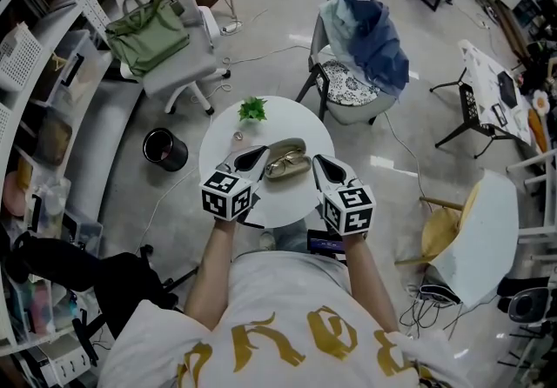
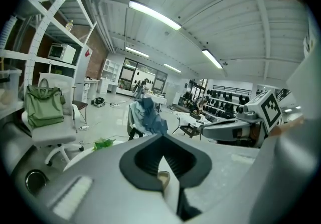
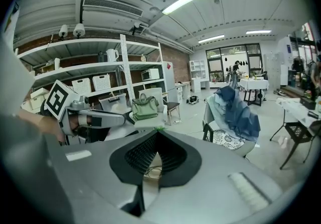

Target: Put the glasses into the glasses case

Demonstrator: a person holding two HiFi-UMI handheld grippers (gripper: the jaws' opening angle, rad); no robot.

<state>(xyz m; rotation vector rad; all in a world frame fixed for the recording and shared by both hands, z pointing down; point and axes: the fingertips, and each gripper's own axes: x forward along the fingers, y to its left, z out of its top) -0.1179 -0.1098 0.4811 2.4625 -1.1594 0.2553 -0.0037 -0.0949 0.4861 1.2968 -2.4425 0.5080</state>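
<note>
On the round white table (image 1: 219, 141), at its middle: glasses case (image 1: 285, 150), open, shell gaping upward. Glasses (image 1: 288, 169) lie along the case's near edge. I cannot tell whether they sit inside the near half or rest just against it.

Left gripper (image 1: 261, 152): jaws together, nothing between them. Its own view shows the tips meeting, with a beige sliver of the case visible through the gap behind them. Right gripper (image 1: 317, 159): jaws likewise together and empty.

Key relation: the case and glasses lie between the two grippers, slightly to the far side of both tips. Their long axis runs left to right, with the right end tilted a little farther away. Each gripper points inward at one end of that axis. The left tip is just beside the left end, contact not resolvable. The right tip is near the right end. Neither is clearly closer.

Judgement: seating the glasses calls for one gripper to open and approach across the short axis while the other steadies the case.

Small green plant (image 1: 252, 108) sits at the table's far edge, well clear.
</note>
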